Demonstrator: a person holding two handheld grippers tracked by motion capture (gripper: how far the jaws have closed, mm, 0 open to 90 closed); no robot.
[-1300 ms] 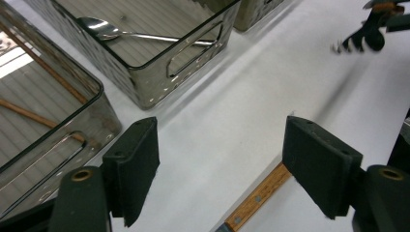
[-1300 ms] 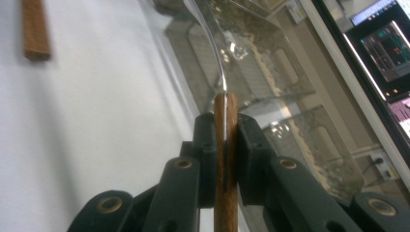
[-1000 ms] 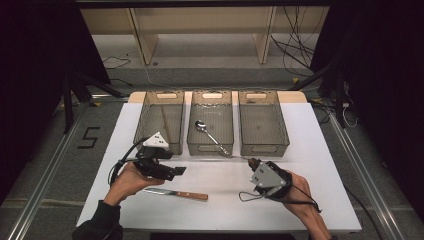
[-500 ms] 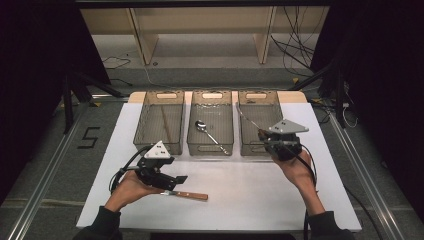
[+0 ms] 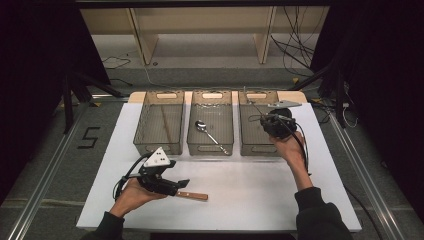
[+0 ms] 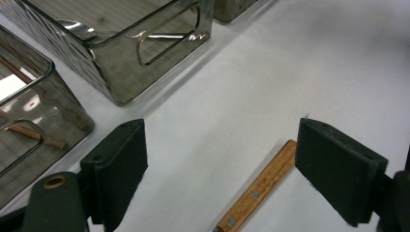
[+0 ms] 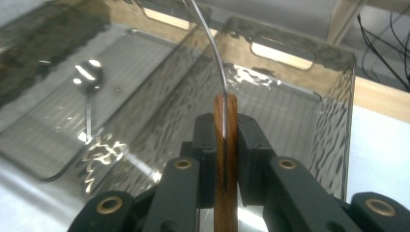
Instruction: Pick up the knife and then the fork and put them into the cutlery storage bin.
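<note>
my guess is i'm sorting cutlery into the three bins: a spoon (image 5: pixel 209 132) lies in the middle bin (image 5: pixel 212 145), my right tool (image 5: pixel 270 121) clamps a wooden-handled utensil (image 7: pixel 225 159) over the bin right of it. my left tool (image 6: pixel 220 169), jaws apart, hovers over a knife (image 5: pixel 191 195) lying in front of the middle bin, not yet picked up. the surface (image 5: pixel 250 195) is white, ringed by dark curtains and floor cables.

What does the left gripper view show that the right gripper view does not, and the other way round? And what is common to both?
Left gripper view: the left hand-held gripper, jaws open, with a riveted wooden handle lying on the white table between them; also the left bin with a wooden-handled piece inside.
Right gripper view: the right hand-held gripper shut on a wooden-handled utensil with a curved metal stem, above the right bin.
Both: the middle bin, the spoon in it, and the table.
</note>
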